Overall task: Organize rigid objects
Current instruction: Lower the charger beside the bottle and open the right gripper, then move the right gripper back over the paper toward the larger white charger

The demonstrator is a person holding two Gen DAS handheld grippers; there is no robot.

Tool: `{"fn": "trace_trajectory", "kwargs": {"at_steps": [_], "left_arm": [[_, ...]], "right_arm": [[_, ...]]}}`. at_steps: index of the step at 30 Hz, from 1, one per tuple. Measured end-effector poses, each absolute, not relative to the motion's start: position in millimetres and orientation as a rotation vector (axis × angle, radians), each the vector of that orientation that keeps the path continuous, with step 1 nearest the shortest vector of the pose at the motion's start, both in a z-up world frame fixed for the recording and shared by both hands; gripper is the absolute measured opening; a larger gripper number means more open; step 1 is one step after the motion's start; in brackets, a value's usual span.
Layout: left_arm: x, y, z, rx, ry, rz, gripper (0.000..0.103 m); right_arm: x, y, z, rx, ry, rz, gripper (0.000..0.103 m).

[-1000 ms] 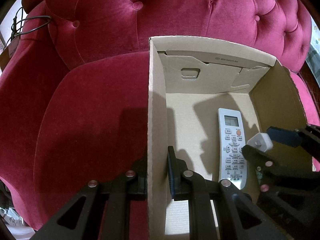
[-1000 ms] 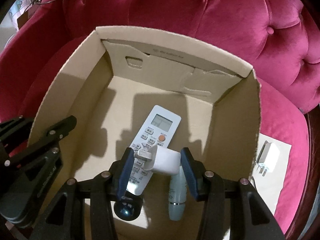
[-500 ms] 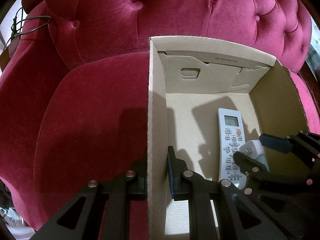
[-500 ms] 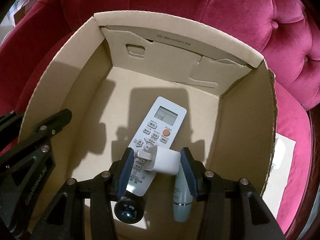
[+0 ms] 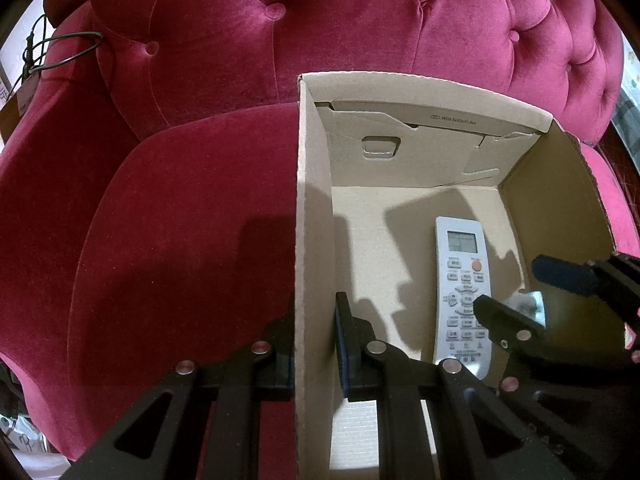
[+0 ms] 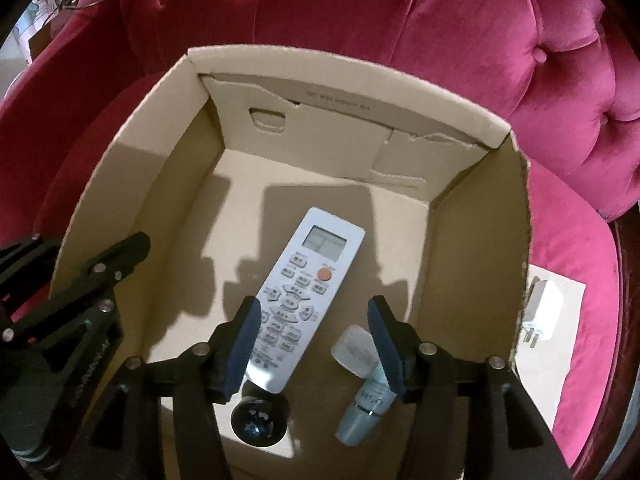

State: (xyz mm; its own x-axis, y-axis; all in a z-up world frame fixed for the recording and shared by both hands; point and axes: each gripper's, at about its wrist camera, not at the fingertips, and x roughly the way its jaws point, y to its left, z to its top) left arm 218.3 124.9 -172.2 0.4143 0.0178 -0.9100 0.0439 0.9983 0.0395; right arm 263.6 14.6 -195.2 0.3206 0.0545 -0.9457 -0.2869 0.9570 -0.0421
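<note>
My left tongs (image 5: 316, 344) clamp the cardboard box (image 6: 472, 128) wall on the red velvet armchair (image 5: 180, 216); my right tongs (image 6: 314, 344) opening, charger (image 6: 354, 350) loose between them.

box (image 6: 480, 264) floor far half free, remote (image 6: 308, 292) mid-floor

The left gripper (image 5: 316, 344), a black two-finger clamp with dark blue pads, points steeply down and is clamped shut on the near left wall of the brown cardboard box (image 5: 308, 240), one finger on each side of the wall. The right gripper (image 6: 316, 344), of the same black build, also points steeply down inside the box; its jaws are opening, and neither pad presses on anything.
</note>
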Motion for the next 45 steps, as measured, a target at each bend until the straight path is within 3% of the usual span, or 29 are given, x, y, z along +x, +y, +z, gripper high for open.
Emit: {"fn": "trace_trajectory", "kwargs": {"at_steps": [13,17,33,38,45], "left_arm": [[218.4,125.5,-172.2,0.062,1.144,-0.017,0.016],[218.3,125.6,-172.3,0.063,1.144,-0.017,0.016],[218.5,125.8,-171.9,0.065,1.144,-0.016,0.016],[218.1,124.9,-172.2,0.067,1.145,-0.015,0.016],[218.3,124.6,-172.6,0.069,1.145,-0.014,0.016]], "right_arm": [[260.2,8.7,-167.6,-0.194,1.177,0.224,0.063],[258.9,1.8,-157.9,-0.175,1.163,0.213,0.072],[259.0,-51.5,-126.1,-0.135,1.114,0.121,0.089],[263.7,-73.4,-122.0,-0.116,1.106,0.076,0.102],[271.4,-106.4,-117.9,-0.108,1.096,0.015,0.103]]}}
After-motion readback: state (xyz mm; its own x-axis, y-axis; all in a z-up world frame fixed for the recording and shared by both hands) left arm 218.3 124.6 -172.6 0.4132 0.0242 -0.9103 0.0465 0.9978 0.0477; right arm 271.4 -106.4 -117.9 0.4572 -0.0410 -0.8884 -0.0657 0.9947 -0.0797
